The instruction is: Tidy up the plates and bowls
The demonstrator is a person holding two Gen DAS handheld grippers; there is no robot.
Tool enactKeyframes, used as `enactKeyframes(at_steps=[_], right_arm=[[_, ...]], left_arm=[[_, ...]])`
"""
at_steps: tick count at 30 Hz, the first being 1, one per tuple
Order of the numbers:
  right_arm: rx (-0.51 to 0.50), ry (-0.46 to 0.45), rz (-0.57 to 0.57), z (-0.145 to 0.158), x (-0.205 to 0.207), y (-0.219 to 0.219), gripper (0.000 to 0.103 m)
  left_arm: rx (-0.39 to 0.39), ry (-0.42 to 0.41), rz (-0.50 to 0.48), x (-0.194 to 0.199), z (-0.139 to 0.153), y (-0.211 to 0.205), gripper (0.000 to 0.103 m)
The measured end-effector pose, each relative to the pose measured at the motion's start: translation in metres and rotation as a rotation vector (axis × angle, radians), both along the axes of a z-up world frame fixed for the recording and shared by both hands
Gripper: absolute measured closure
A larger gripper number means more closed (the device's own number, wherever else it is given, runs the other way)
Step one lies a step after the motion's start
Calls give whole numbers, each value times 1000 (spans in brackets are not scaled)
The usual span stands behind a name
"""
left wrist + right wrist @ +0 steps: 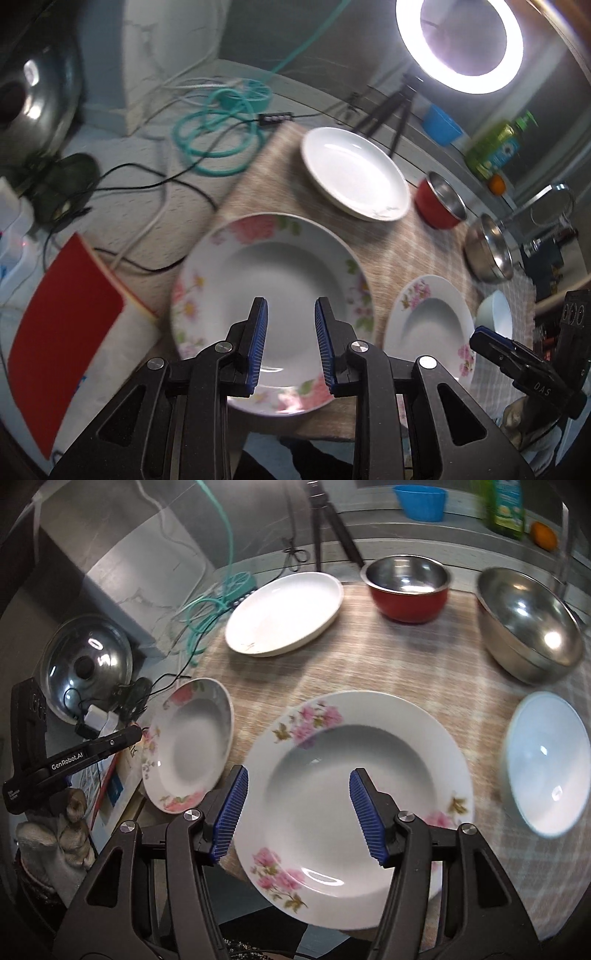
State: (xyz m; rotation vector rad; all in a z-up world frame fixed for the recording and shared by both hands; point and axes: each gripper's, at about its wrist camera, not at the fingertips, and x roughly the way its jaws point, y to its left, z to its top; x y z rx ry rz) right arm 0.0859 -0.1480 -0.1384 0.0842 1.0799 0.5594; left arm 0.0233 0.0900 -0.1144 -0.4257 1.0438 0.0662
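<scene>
Your left claw (290, 317) hangs partly open over the near rim of a flowered plate (273, 254), gripping nothing. Your right claw (299, 790) gapes wider, astride the second flowered plate (354, 786), also empty. Both seem lined up to grasp at six o'clock. Whether the pads touch china, you cannot tell. On the mat (388, 657), a plain white plate (284, 613) lies at eleven, a red bowl (406, 590) at twelve, a steel bowl (528, 627) at two, and a pale bowl (546, 760) at three.
</scene>
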Motion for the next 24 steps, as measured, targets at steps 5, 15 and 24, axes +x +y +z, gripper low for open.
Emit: enactKeyframes(at_steps=[5,15,24], right_arm=[[2,19,96,-6,13,32,43],[-23,53,207,-21,33,83,58],[-41,100,229,-36,56,104,73]], left_arm=[[-2,7,99,-18,-7,29,78],[-40,55,194,-28,-30,59,78],[-81,77,196,-23,-43,66,79]])
